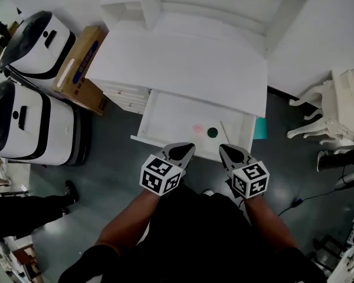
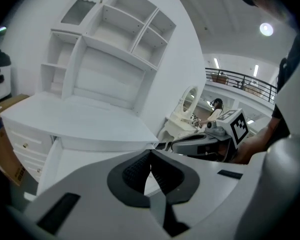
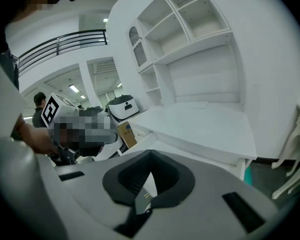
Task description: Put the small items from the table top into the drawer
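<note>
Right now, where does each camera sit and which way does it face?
Head view: on the person's head, looking steeply down at the open drawer under the desk top; both forearms, the left gripper and the right gripper show.
Left gripper view: on the left gripper, facing along its shut jaws toward the shelf unit; the right gripper shows at right.
Right gripper view: on the right gripper, along its shut jaws, toward the same shelf unit.
Shared: all three show the desk top.
</note>
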